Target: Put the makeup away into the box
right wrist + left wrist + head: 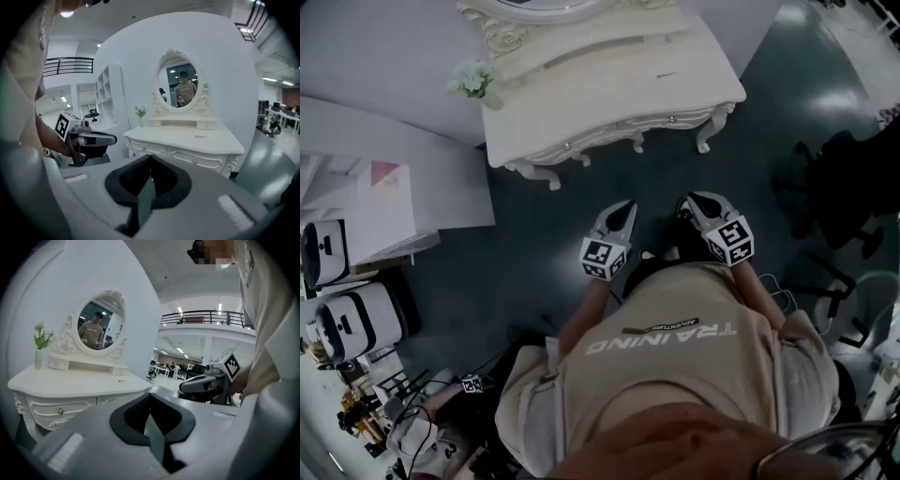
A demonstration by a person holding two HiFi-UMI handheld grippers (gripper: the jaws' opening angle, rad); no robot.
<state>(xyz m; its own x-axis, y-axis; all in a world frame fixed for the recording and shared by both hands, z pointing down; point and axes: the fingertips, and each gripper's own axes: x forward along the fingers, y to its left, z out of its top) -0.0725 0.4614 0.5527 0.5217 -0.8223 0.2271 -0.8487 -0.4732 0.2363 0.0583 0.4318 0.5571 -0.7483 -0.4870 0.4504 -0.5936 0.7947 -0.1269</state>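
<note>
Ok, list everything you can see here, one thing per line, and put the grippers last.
dressing table: one, white, against the wall ahead of the person
mirror: one, oval, white frame, at the table's back
vase of flowers: one, white and green, table's back left corner
small thin item: one, dark, on the tabletop; too small to identify
office chair: one, black, on the floor at right
left gripper: one, grey, shut, empty
right gripper: one, grey, shut, empty

One slim, dark makeup item (666, 75) is seen lying flat on the white dressing table (581, 103). It is placed right of centre, just in front of the mirror base (183, 123). Its finer details cannot be made out.
</note>
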